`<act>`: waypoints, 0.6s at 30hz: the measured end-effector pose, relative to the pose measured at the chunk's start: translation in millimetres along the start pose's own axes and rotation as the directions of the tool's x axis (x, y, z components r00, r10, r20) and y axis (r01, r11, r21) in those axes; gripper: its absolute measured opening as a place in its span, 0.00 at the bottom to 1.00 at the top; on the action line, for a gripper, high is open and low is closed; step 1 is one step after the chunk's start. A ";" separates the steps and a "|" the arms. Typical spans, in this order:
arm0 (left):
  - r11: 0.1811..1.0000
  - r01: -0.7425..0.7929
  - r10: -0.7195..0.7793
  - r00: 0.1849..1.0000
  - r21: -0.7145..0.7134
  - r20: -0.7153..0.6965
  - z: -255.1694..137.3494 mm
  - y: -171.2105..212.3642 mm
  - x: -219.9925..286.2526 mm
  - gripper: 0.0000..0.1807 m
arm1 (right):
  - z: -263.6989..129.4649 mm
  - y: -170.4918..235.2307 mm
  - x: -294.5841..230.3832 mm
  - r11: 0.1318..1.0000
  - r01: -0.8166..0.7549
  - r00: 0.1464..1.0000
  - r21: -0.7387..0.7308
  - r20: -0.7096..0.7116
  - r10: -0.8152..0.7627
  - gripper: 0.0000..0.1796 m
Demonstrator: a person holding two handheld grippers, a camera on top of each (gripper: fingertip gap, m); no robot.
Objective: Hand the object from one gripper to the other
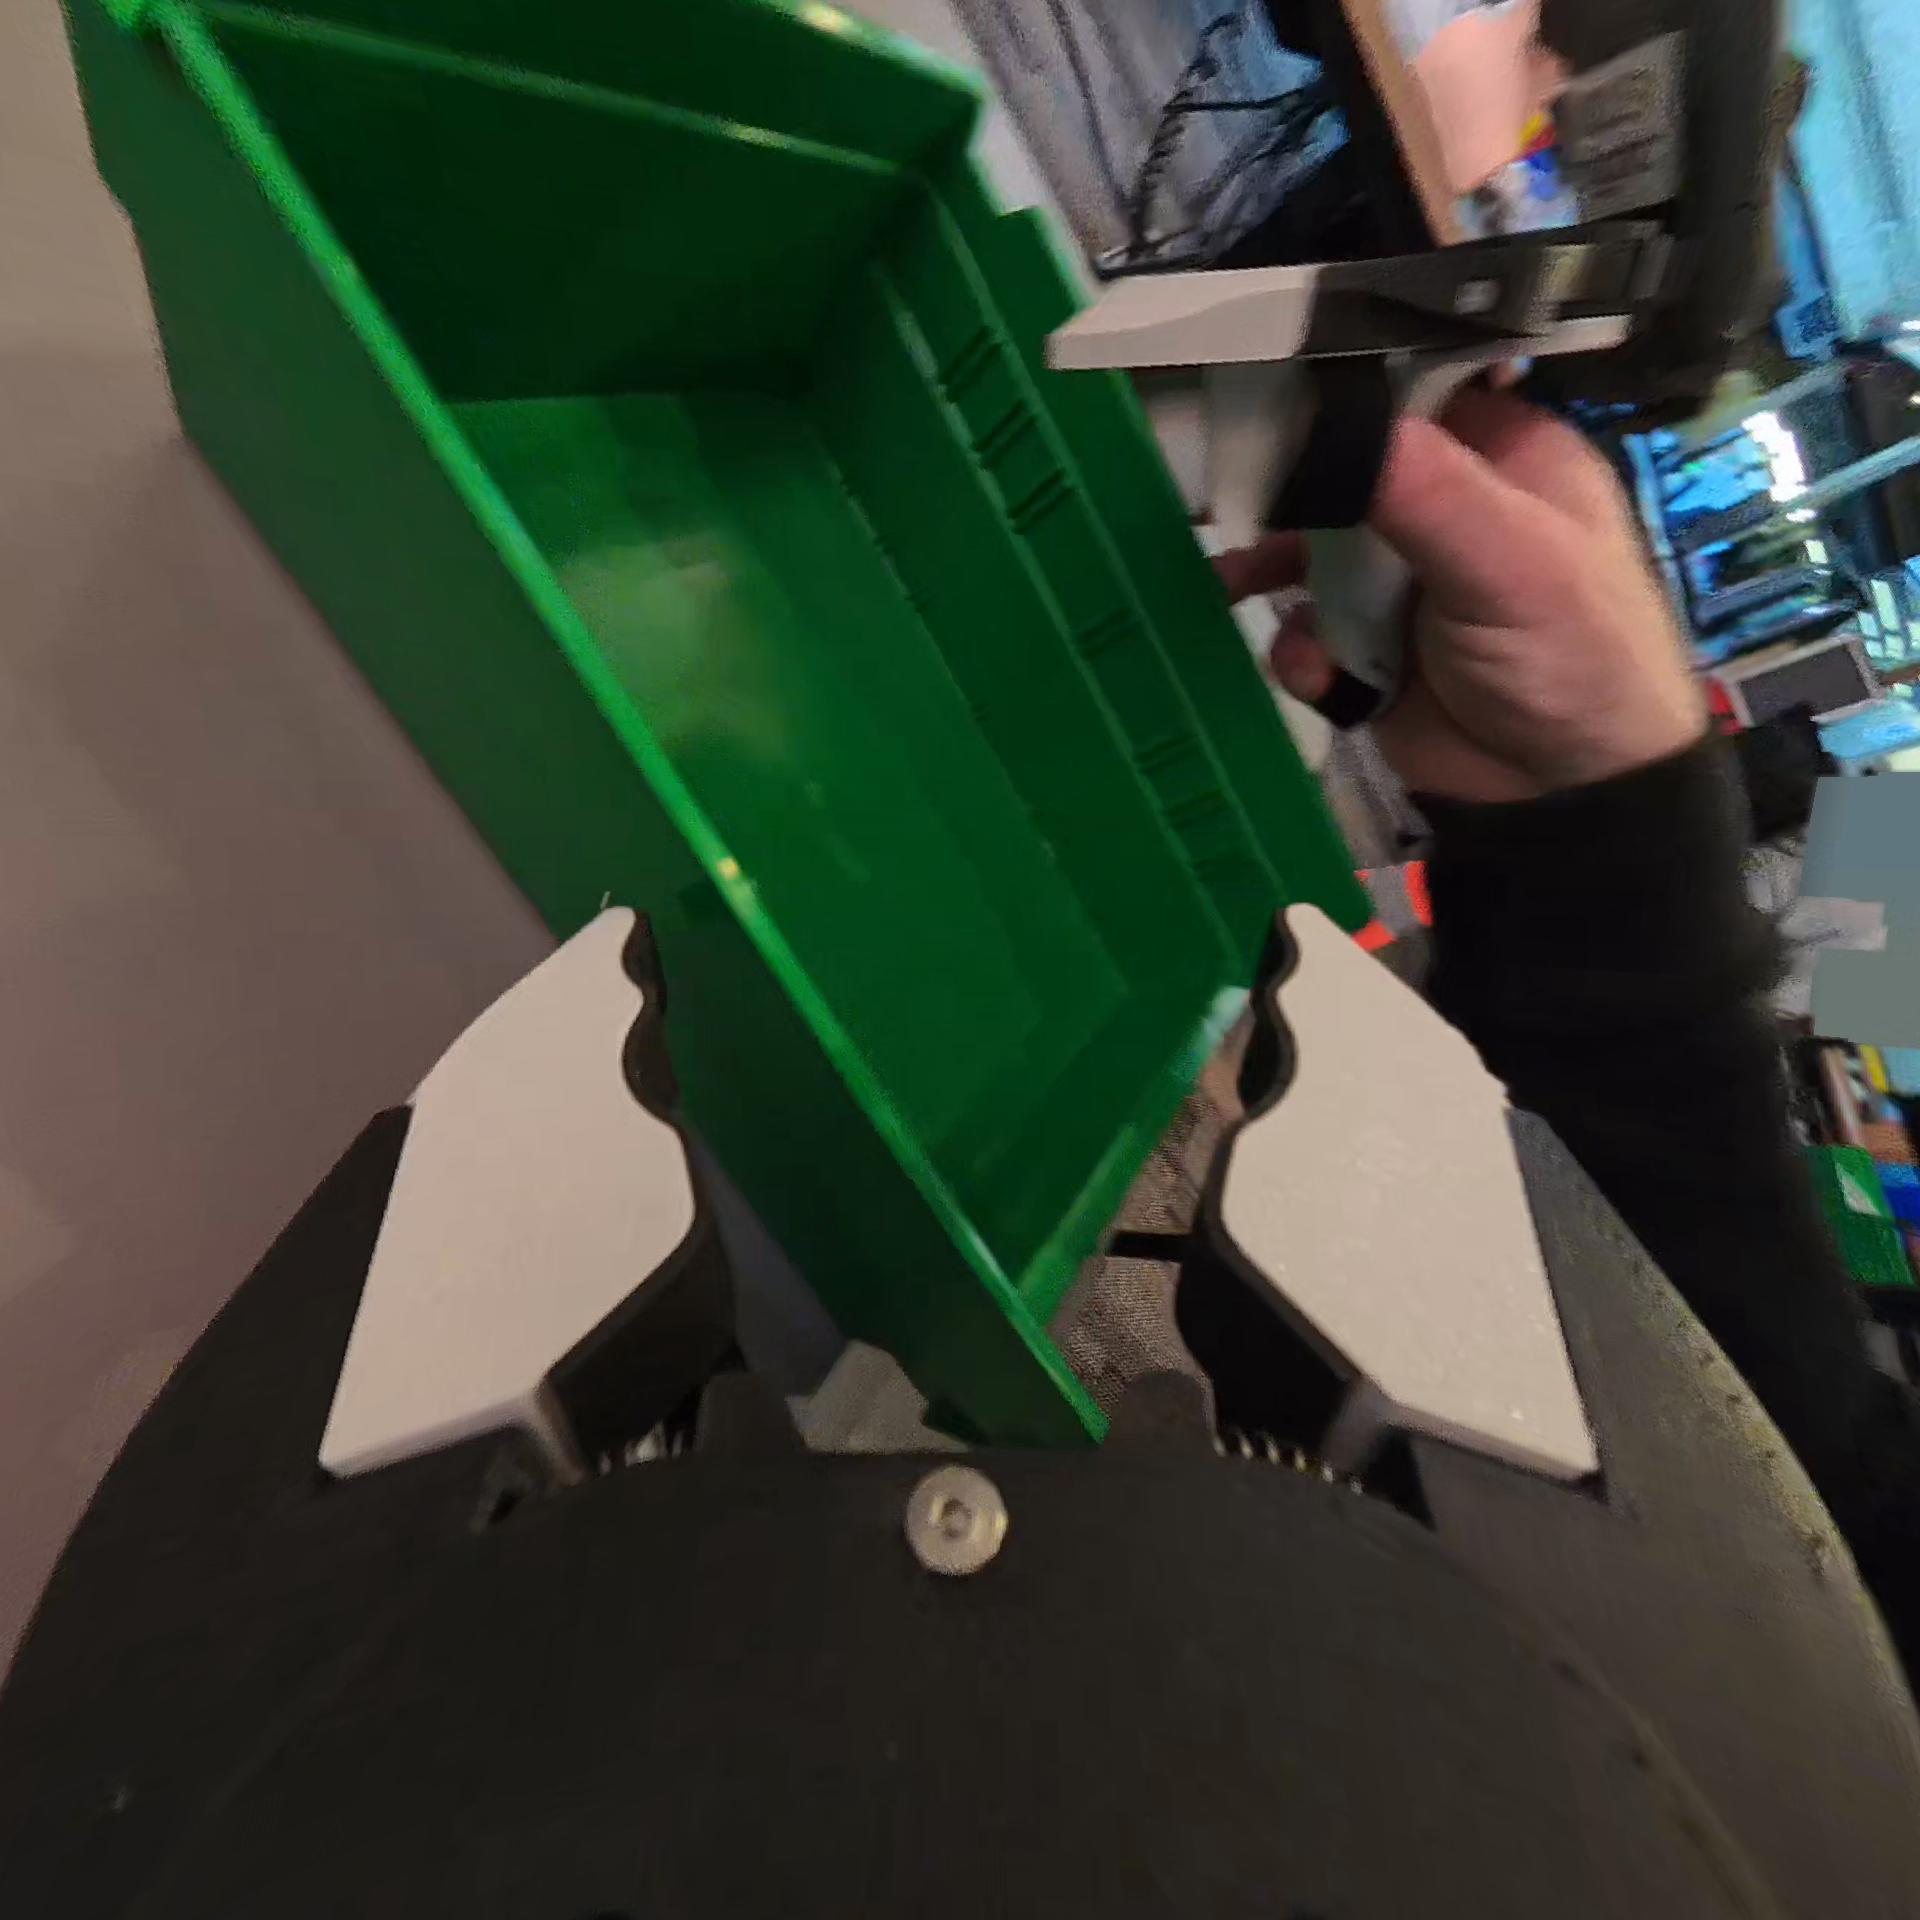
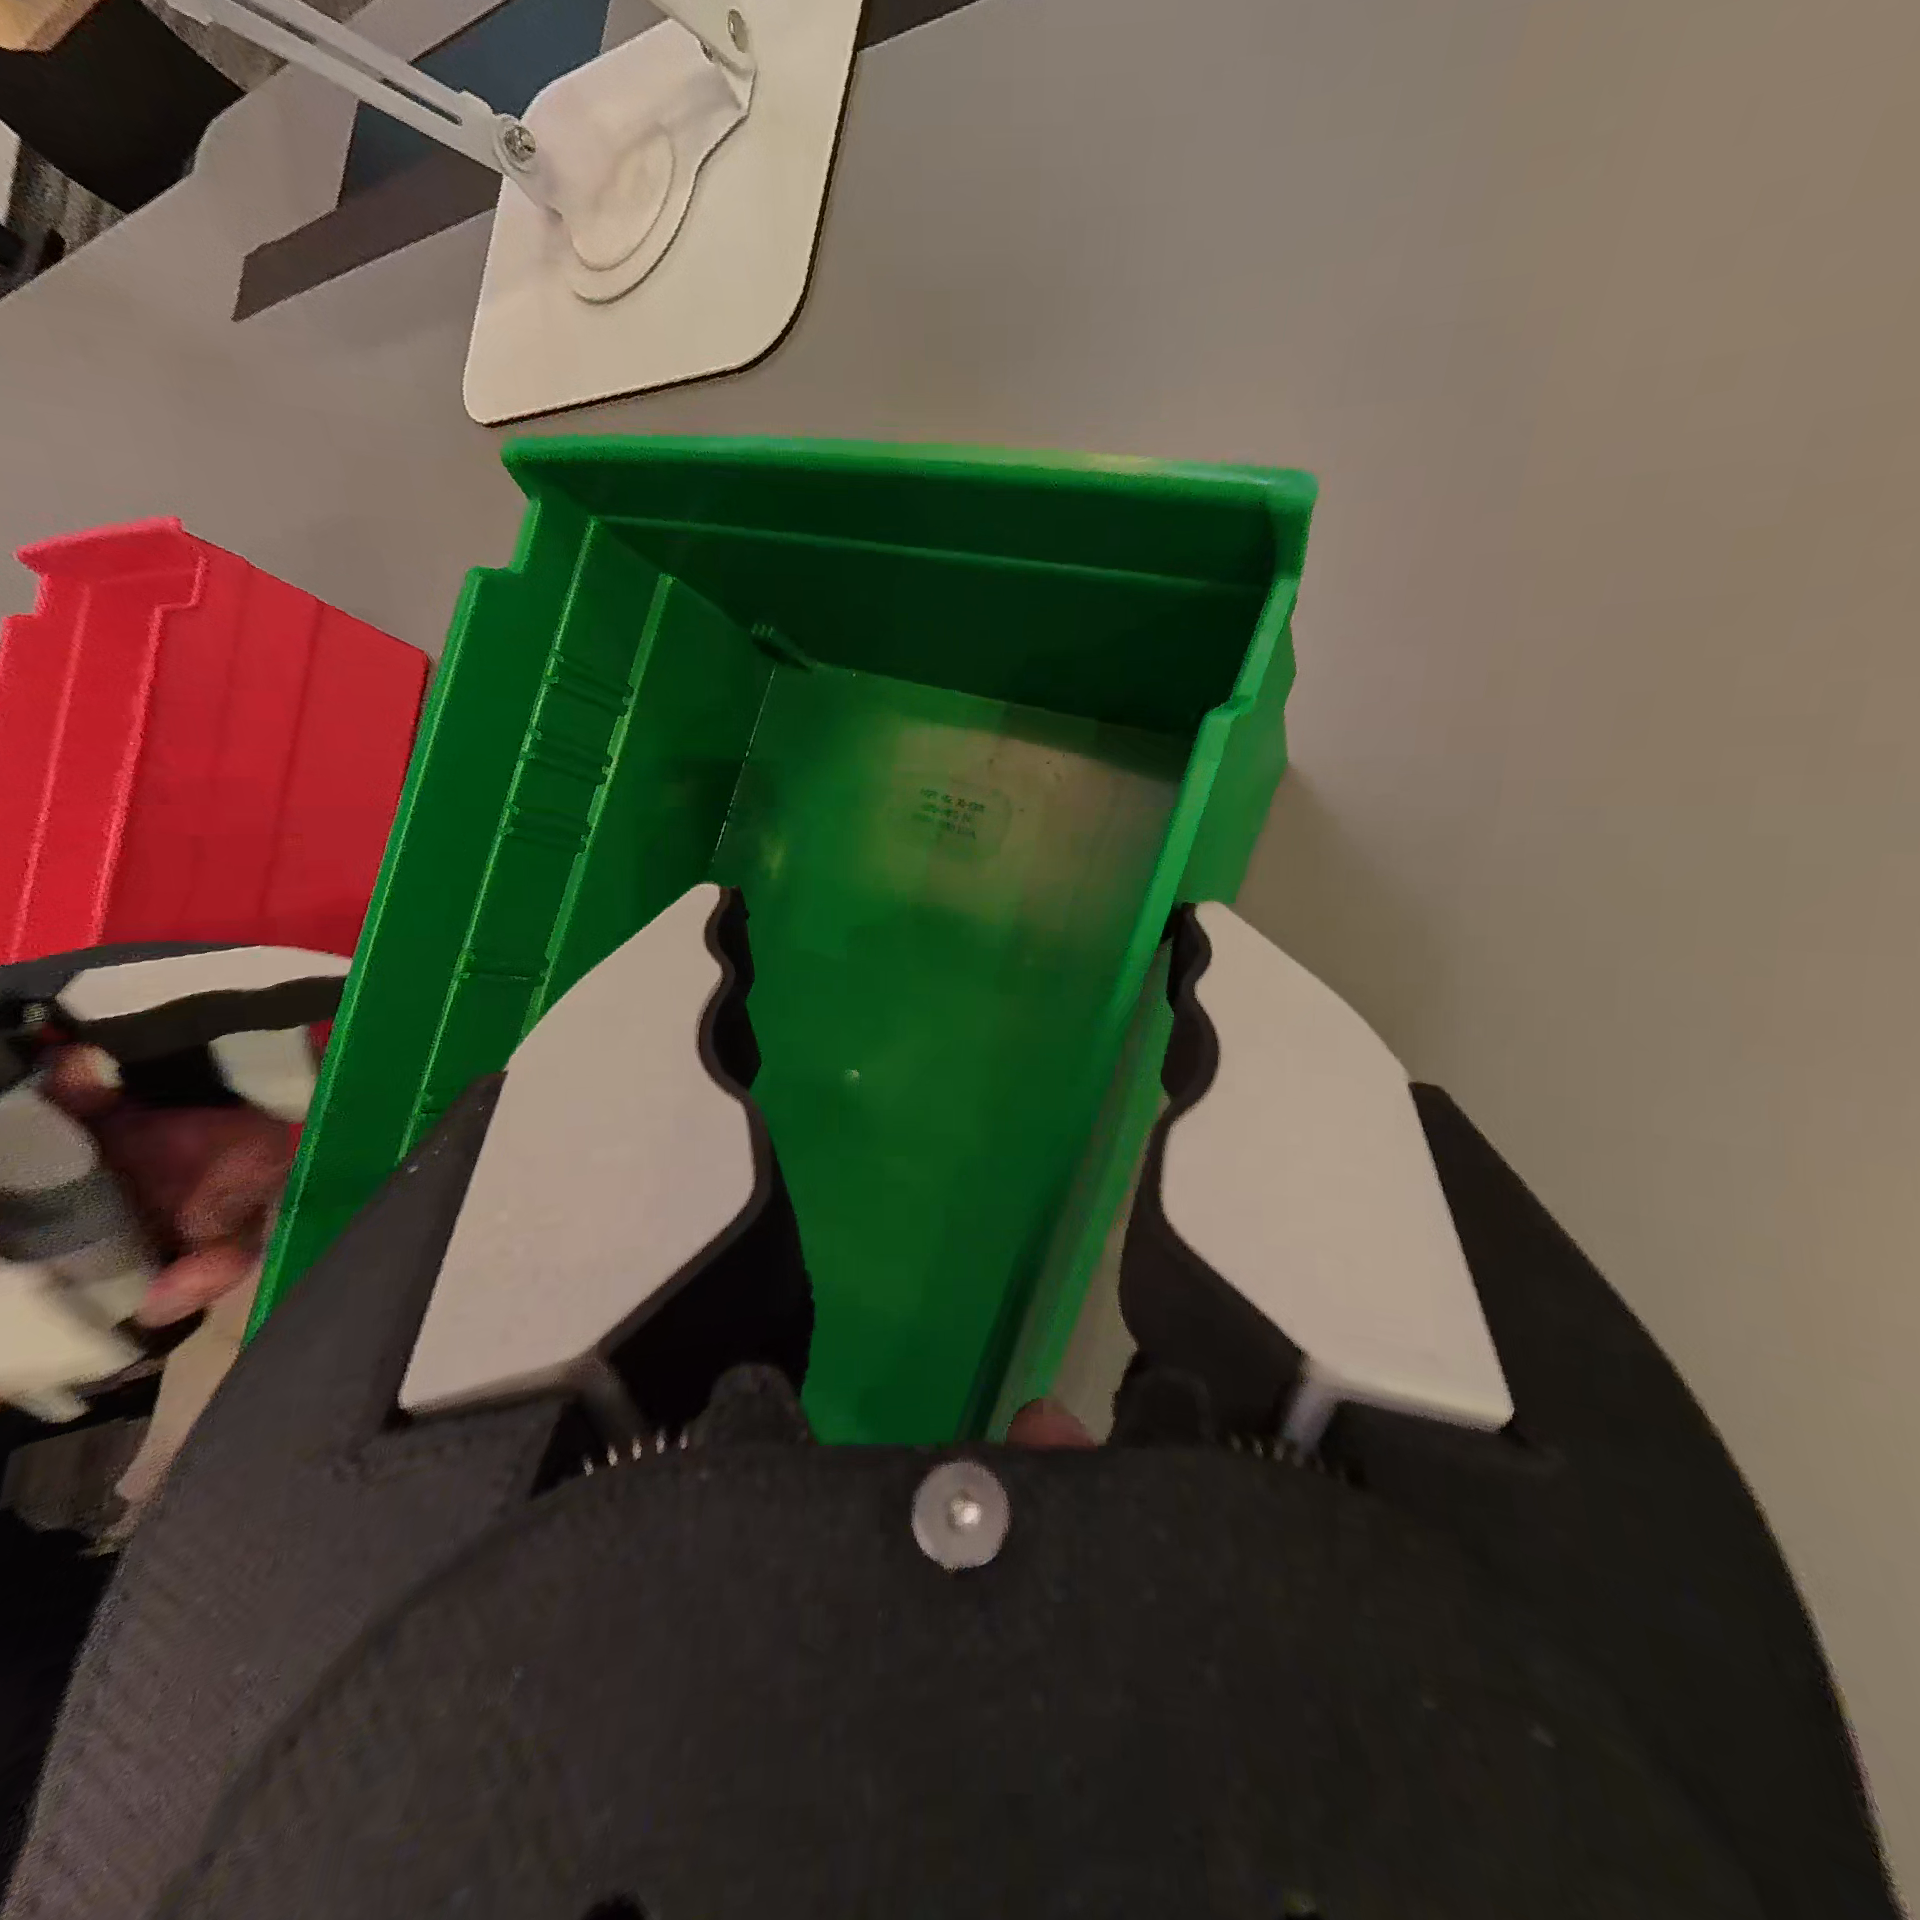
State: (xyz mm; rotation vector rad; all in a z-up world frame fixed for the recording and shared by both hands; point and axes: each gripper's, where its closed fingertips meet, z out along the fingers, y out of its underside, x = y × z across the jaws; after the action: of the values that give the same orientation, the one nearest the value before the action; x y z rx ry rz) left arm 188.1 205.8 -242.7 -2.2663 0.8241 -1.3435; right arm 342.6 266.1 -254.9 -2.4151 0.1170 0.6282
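Here's the green bin (image 1: 727, 644), up off the grey table (image 2: 1558, 416) and tilted, its open side facing both cameras. In the left wrist view the left gripper (image 1: 951, 925) has its jaws spread wide, and the bin's near corner pokes down between them; the bin's side wall runs close by the left finger, but whether either pad truly presses on it I cannot tell, and a gap shows on the right side. That view also catches what the other misses: the right gripper (image 1: 1174, 332) reaching in from the upper right, a grey finger lying over the bin's ribbed rim, with the person's hand (image 1: 1507, 623) wrapped round its handle and a dark sleeve (image 1: 1621, 935) behind. Over to the right wrist view: the jaws there are also held well apart, one finger inside the bin over its floor, the other outside, the bin's right wall standing between them; contact on that wall is hard to judge. This view alone gives us a red bin (image 2: 197, 738) resting on the table just left of the green one, a white stand base (image 2: 655, 208) beyond, and the left gripper blurred at the left edge.
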 end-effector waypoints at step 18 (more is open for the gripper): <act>0.996 -0.092 0.066 0.662 -0.006 0.746 -355.5 12.9 -225.4 0.39 | 9.1 23.6 15.1 0.974 0.132 0.966 -0.183 -0.198 -0.168 0.30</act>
State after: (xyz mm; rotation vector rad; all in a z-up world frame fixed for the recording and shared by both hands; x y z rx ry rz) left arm -212.7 334.5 -231.3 -2.3966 0.5689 -0.2693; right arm 346.8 253.8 -281.4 -2.6198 -0.0324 0.3198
